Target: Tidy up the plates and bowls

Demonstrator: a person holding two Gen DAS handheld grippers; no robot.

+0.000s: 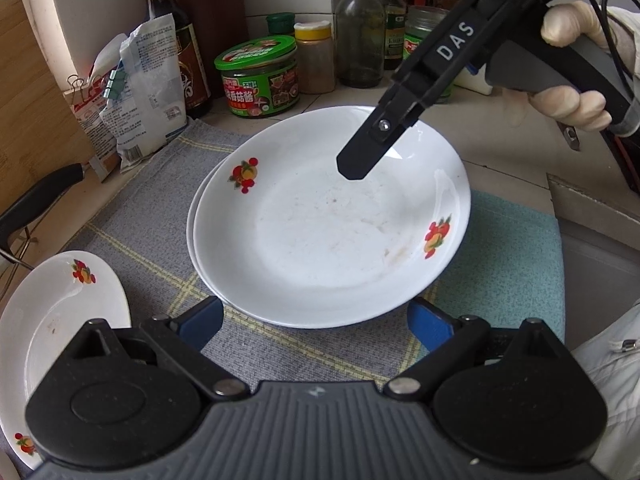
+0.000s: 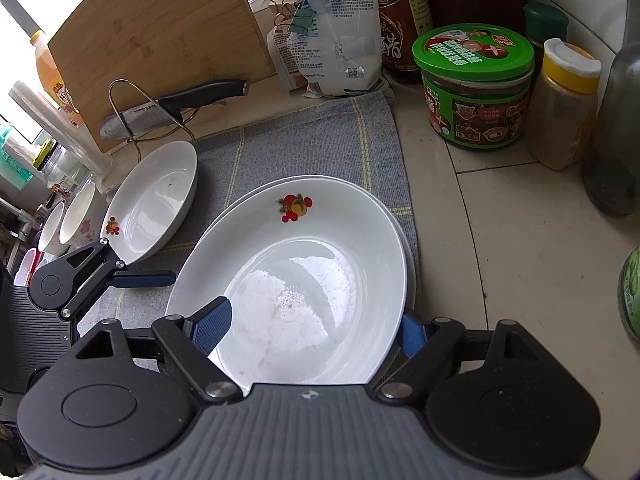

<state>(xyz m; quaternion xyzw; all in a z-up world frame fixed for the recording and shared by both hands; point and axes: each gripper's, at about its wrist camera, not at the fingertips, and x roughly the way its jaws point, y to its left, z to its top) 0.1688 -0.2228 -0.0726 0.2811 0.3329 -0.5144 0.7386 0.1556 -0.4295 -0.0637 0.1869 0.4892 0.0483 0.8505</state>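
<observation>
Stacking underway: right tool (image 2: 312, 330) straddles top plate (image 2: 304, 264) unclenched, left tool (image 1: 316, 322) released; next, third plate (image 2: 154, 204).

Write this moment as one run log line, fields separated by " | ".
stage: stacking plates | left gripper: open, empty | right gripper: open over top plate | stack: two plates on grey cloth | loose plate: left of stack

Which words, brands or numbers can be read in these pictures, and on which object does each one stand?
"DAS": white letters on the right gripper, seen from the left wrist.
"SUPOR": on the blade of the knife in the wire stand.
Green-lidded jar: Chinese label, too blurred to quote.
White bag: small print, unreadable.
Dark bottle: label characters too blurred to read.
Plates: fruit pictures only, no text.
</observation>
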